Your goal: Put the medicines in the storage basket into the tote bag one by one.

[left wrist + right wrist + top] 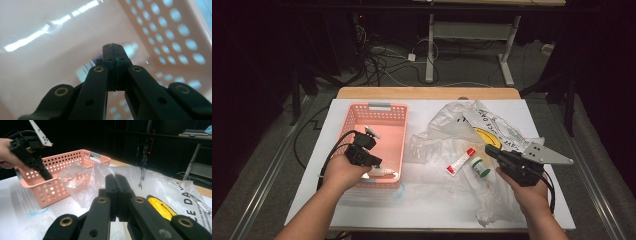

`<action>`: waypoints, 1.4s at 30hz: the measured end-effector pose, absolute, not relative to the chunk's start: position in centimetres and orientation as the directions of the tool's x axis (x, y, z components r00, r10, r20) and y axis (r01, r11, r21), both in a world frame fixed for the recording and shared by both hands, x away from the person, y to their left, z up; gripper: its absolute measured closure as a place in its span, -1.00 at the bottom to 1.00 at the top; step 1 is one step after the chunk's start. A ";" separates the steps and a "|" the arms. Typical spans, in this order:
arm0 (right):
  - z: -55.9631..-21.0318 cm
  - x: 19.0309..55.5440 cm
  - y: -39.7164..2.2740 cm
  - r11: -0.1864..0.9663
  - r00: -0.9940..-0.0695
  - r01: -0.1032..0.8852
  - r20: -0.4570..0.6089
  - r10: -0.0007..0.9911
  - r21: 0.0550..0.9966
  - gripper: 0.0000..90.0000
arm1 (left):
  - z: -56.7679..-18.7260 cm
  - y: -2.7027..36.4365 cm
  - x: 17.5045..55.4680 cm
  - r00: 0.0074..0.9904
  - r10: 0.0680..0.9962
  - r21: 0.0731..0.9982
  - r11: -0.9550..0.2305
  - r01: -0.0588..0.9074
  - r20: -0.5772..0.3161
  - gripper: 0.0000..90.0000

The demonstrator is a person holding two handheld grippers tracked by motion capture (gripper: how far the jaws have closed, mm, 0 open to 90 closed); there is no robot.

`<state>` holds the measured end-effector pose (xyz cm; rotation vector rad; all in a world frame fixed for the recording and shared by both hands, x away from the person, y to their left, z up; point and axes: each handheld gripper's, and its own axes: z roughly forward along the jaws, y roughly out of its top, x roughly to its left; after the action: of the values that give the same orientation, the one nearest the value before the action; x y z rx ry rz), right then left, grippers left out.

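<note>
1. High view: the work in hand is moving small items from the crumpled clear plastic bag with black lettering and a yellow mark [492,131] into the pink perforated plastic basket [387,111] on the white table cover [427,200].
2. Done so far, as judged from the layout: one small white bottle [383,172] lies on the basket floor at its near end.
3. Left to do, as judged: a red-and-white tube [460,161] and a small white jar with a green label [480,167] lie on the bag, outside the basket.
4. Left gripper [375,163]: held inside the basket, tip pointing at the near end. In the left gripper view its jaws stand pressed together with nothing between them.
5. Position of the bottle relative to the left gripper: just beside the tip in the high view. In the left gripper view a blurred pale shape lies beyond the fingertips [110,53]; contact cannot be determined.
6. Right gripper [490,149]: held over the bag. In the right gripper view its jaws stand closed and empty.
7. Position of the remaining items relative to the right gripper: the jar lies near the tip, toward the person; the tube lies a little farther left. Neither is touched.
</note>
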<state>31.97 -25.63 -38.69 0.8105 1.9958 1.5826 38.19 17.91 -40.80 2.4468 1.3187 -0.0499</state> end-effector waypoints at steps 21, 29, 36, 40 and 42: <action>-38.6 31.9 -25.6 0.164 -0.720 0.157 0.000 0.694 0.974 1.00 | -41.5 18.8 41.7 0.528 0.834 0.397 -0.435 0.808 -0.160 0.81; -38.7 31.9 -25.4 0.169 -0.722 0.160 -0.002 0.692 0.973 1.00 | -39.9 19.7 43.2 0.530 0.835 0.560 -0.371 0.741 -0.148 0.23; -38.9 32.0 -25.4 0.169 -0.722 0.167 0.004 0.692 0.971 1.00 | -40.6 19.4 44.0 0.520 0.844 0.527 -0.385 0.757 -0.130 -0.08; -38.9 32.0 -25.5 0.168 -0.721 0.166 0.004 0.693 0.972 1.00 | -40.8 19.5 44.5 0.483 0.860 0.544 -0.330 0.772 -0.163 -0.39; -38.9 32.0 -25.4 0.167 -0.720 0.170 0.007 0.694 0.971 1.00 | -41.0 19.7 45.0 0.438 0.880 0.537 -0.284 0.795 -0.182 -0.76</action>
<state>32.00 -25.45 -38.91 0.8156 2.0064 1.5789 44.99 19.66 -40.97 2.1315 1.4023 0.1997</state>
